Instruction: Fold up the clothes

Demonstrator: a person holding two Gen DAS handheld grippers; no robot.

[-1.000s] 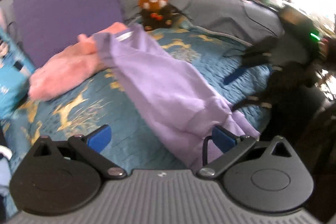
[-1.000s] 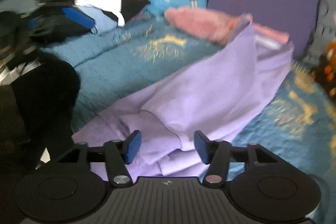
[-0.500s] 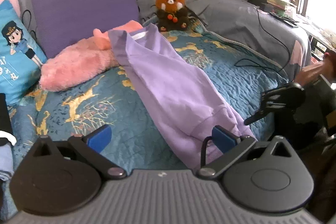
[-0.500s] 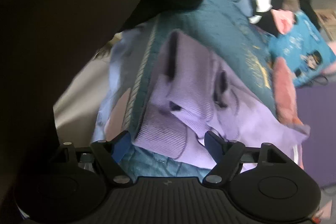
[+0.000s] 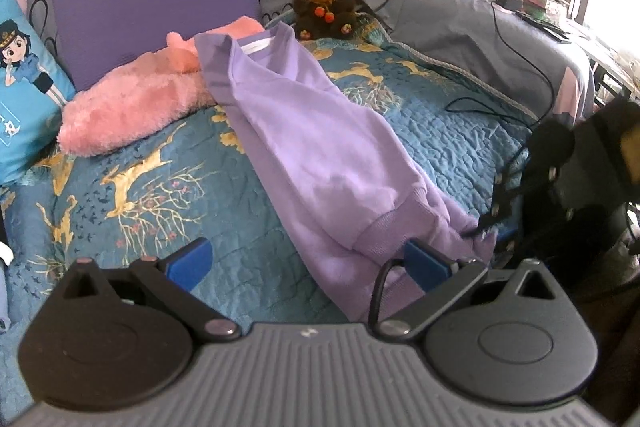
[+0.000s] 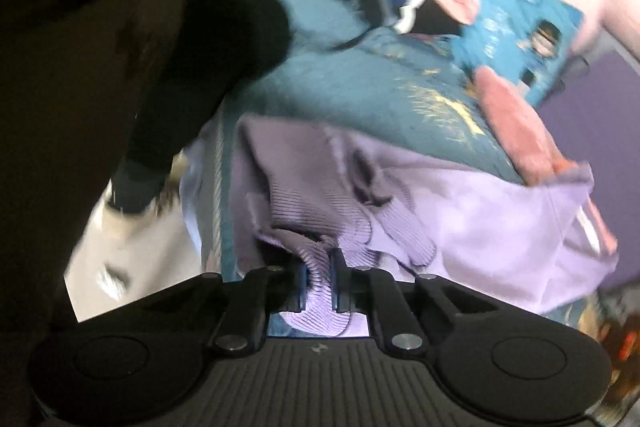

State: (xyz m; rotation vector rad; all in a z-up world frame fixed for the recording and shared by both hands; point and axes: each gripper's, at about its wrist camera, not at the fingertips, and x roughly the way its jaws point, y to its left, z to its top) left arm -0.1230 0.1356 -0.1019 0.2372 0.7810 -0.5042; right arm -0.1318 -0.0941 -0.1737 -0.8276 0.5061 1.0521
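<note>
- Lengthwise, the lilac cotton sweatshirt (image 5: pixel 320 151) runs away from both jaws across the blue quilted bedspread (image 5: pixel 132 187), collar far, ribbed hem near.
- Right gripper (image 6: pixel 318 287) pinches that hem.
- Left gripper (image 5: pixel 308 263) gapes, sweatshirt towards its right finger.

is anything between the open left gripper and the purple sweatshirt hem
Nothing visible. The left gripper is open over the blue quilt, and the purple sweatshirt hem lies bare beside its right-hand finger. The right gripper is already shut on the ribbed hem at the bed edge.
</note>
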